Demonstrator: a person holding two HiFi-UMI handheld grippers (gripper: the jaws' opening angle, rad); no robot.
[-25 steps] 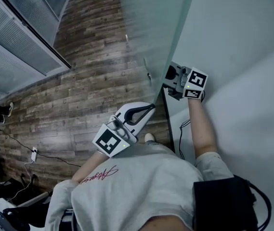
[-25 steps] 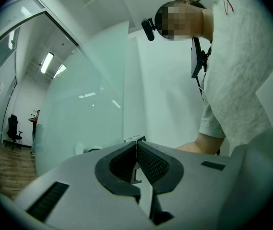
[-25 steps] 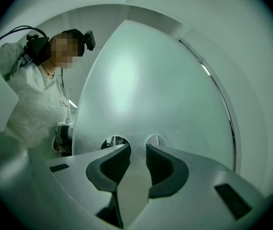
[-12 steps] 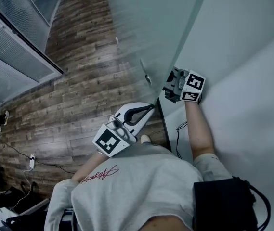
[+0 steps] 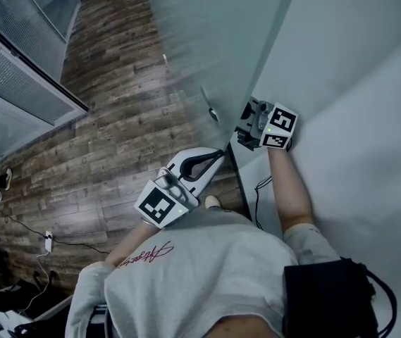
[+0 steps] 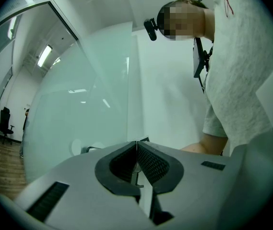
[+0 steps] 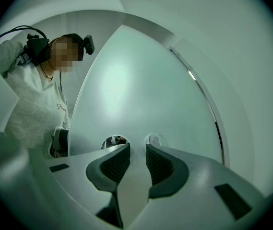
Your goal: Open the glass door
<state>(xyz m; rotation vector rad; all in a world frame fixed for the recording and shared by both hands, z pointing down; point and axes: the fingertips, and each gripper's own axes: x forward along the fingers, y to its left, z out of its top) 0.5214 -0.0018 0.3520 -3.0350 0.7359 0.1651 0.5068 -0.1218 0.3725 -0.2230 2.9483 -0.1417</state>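
The frosted glass door [image 5: 207, 34] stands edge-on in the head view, with a slim metal handle [image 5: 209, 108] on its left face. My right gripper [image 5: 241, 124] reaches level to the door's right face at handle height, near its near edge. In the right gripper view its jaws [image 7: 137, 147] stand a narrow gap apart. Only a pale surface shows in that gap, so whether they clamp anything is unclear. Two round fittings [image 7: 114, 141] sit on the glass [image 7: 136, 90] just past the tips. My left gripper [image 5: 221, 153] is shut and empty, pointing at the door [image 6: 78, 114].
Wood-plank floor [image 5: 115, 118] lies left of the door, bordered by panels with blinds [image 5: 17, 83]. A white wall [image 5: 355, 62] closes the right side. A cable [image 5: 256, 196] hangs by the wall's foot. The person's torso [image 5: 207, 280] fills the bottom of the head view.
The head view has drifted a little, so the floor and door sit slightly differently. Door, handle and both grippers keep the same places relative to each other. No jaw has visibly changed.
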